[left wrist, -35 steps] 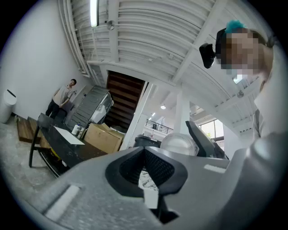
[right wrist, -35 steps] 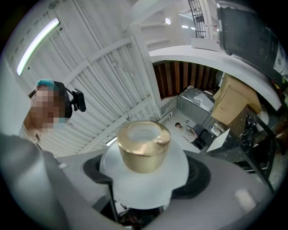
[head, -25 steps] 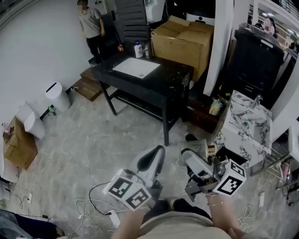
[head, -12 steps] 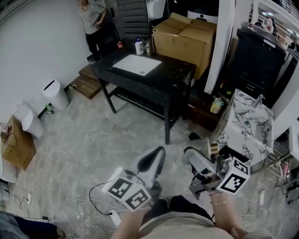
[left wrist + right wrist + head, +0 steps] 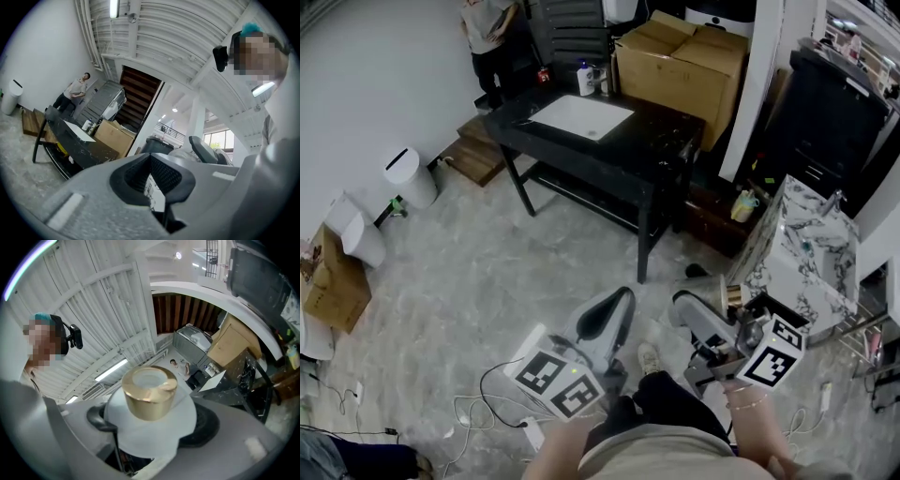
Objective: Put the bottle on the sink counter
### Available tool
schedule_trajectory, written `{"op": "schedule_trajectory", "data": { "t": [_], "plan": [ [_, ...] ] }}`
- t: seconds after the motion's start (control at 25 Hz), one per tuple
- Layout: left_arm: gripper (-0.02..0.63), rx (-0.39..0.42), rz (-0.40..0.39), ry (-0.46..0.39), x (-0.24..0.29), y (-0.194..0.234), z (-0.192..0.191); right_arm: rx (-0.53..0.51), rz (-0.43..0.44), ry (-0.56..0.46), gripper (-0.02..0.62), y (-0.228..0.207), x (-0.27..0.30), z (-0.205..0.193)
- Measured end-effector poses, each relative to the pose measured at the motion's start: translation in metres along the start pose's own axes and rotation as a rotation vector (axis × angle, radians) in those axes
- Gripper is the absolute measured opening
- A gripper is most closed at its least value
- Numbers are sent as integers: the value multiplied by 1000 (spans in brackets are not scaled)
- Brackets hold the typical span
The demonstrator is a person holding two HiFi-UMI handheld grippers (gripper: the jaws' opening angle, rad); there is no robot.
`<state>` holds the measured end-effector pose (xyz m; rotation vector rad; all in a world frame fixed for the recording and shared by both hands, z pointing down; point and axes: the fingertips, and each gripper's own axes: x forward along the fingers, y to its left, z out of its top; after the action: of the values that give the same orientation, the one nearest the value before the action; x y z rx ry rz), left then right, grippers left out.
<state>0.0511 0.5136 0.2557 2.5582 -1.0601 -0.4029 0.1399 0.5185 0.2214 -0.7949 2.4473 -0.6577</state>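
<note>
- Bottle first, from the head view: you can hardly pick it out there, because the right gripper [image 5: 698,323] and its marker cube [image 5: 769,352] cover it near the lower edge. The left gripper [image 5: 617,302] sits just beside, tips together and empty. The black sink counter [image 5: 652,141] stands well apart from you. Its white basin [image 5: 581,115] lies toward the far left corner, and small containers [image 5: 589,80] crowd the far edge there.
- Left gripper view: the left gripper [image 5: 150,161] shows its pads meeting at the tip with nothing between them. The sink counter [image 5: 79,143] appears only at the left, partly cut off by the gripper's own body.
- Right gripper view: the right gripper [image 5: 152,423] is clamped on the white body of the bottle [image 5: 154,441], and the gold cap [image 5: 149,394] stands clear above the jaws. The body looks smooth and stiff, so it is probably slippery and fairly light. Keep your hold on the body, never the cap, which might turn or lift off. The base is hidden below the jaws, so you cannot see how much bottle hangs beneath.
</note>
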Motion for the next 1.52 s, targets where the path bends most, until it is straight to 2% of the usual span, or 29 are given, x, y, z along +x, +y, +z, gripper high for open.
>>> {"op": "schedule_trajectory", "data": {
  "t": [0.24,0.64,0.96,1.2,1.52],
  "plan": [
    [8,78,35,10,35,38,23,-11,25,6,337,-44,47,20],
    [8,68,22,12,157,119,46,-45,44,29,337,-150,126,79],
    [8,73,43,4,244,157,50,-85,101,63,337,-216,161,117],
    [8,71,81,-16,271,173,52,-66,126,83,337,-244,175,131],
    [8,53,111,-30,281,209,57,-46,109,112,337,-268,203,110]
  ]
}}
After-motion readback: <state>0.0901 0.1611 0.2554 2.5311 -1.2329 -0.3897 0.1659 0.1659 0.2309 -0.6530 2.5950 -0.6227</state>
